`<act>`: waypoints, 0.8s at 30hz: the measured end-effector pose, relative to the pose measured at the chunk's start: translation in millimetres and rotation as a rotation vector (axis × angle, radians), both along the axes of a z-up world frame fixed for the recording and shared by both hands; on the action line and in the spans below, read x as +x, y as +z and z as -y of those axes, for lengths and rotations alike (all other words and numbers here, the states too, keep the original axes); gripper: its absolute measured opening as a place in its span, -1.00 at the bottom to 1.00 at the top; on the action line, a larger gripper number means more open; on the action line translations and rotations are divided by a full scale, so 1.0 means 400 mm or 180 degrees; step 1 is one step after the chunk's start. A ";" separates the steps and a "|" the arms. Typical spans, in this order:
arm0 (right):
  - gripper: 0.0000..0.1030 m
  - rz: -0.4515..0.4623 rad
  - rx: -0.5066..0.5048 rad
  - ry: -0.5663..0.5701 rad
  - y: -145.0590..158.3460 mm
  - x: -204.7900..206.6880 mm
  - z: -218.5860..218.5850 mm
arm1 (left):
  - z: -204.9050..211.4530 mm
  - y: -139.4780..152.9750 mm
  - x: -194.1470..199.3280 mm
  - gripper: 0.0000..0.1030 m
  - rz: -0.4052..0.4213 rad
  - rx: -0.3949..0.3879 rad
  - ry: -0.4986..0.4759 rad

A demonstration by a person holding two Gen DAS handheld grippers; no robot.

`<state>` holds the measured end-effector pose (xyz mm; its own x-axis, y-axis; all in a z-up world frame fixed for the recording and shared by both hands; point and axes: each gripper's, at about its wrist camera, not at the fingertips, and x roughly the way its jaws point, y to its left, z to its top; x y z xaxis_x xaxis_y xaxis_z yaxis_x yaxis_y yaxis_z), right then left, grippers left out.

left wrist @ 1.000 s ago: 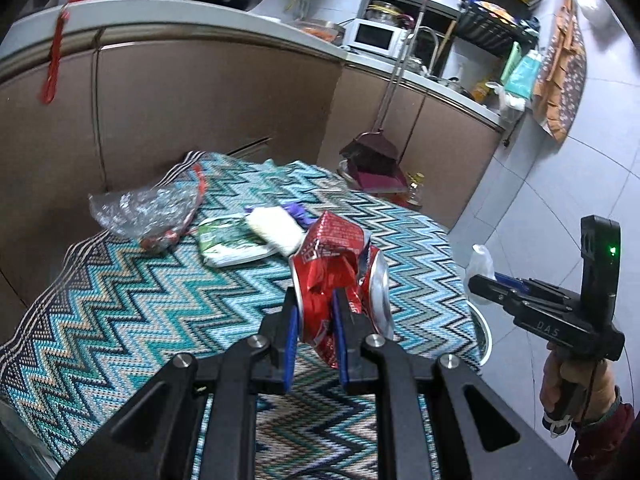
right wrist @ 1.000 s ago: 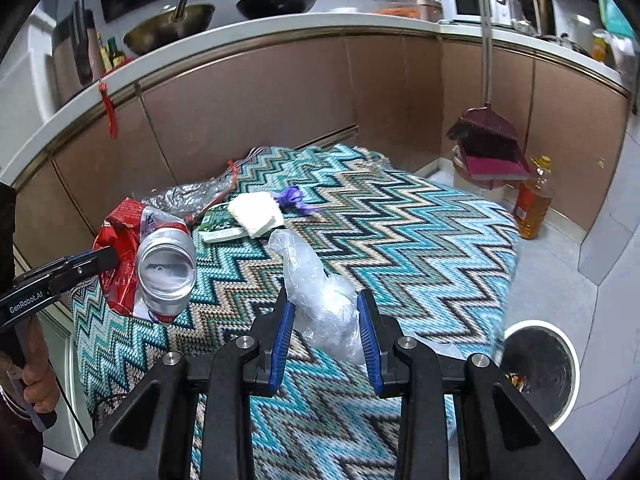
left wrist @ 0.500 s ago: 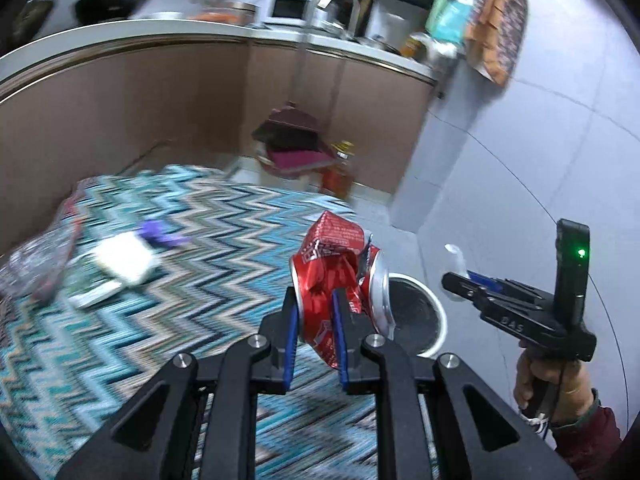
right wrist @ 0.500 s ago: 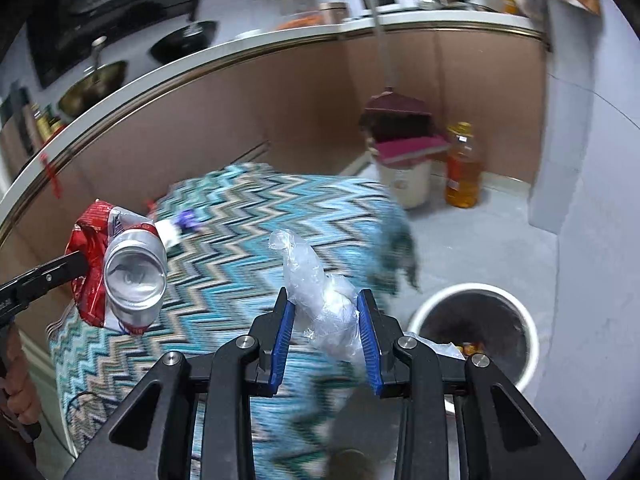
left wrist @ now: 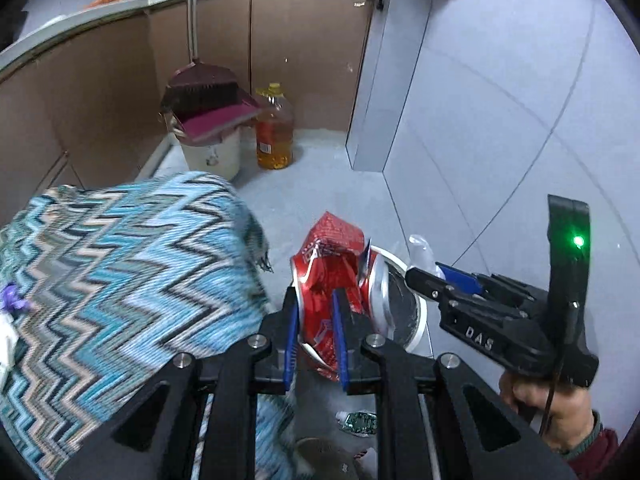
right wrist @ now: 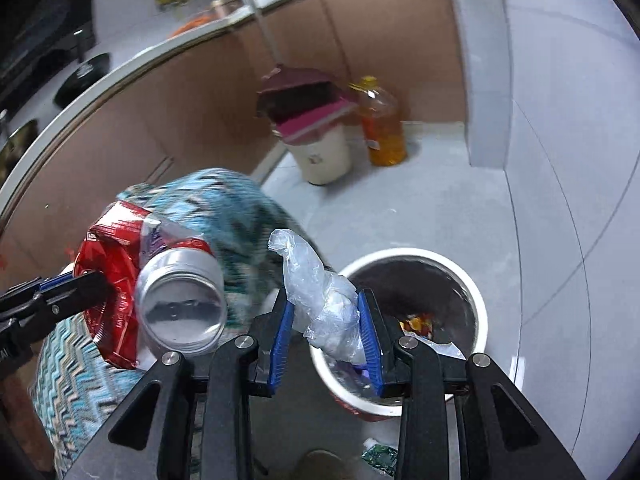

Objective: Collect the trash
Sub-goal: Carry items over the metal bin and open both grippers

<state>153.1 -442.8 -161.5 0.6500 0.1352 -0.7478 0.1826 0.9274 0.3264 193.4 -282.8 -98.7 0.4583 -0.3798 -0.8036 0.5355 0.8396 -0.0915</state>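
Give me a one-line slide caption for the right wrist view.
Right claw holds a clear plastic bag over the white bin; left claw brings a crushed red can alongside.

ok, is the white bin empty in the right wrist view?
No. The white bin already holds scraps, with orange bits and a wrapper visible inside.

Ahead of you, against the brown cabinets: a cream bucket holding a maroon broom and pink dustpan; just beside it, a bottle of amber oil. At your left, the desk's zigzag cloth. Grey floor tiles.
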 end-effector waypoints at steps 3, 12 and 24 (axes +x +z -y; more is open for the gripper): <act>-0.28 -0.0085 0.0040 -0.0095 -0.040 0.026 0.026 | 0.056 -0.053 0.038 -0.67 -0.0107 0.0061 0.0005; -0.01 -0.0185 0.0039 -0.0272 -0.095 0.053 0.075 | 0.115 -0.122 0.114 -0.66 -0.0445 -0.0177 0.0025; -0.01 -0.0062 -0.0080 -0.0262 -0.014 -0.010 0.043 | -0.009 -0.008 0.061 -0.66 -0.0216 -0.0342 0.0086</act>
<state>149.3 -460.0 -167.3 0.6436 0.0630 -0.7628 0.2646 0.9168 0.2989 217.8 -279.4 -102.0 0.4155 -0.4537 -0.7884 0.5024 0.8370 -0.2168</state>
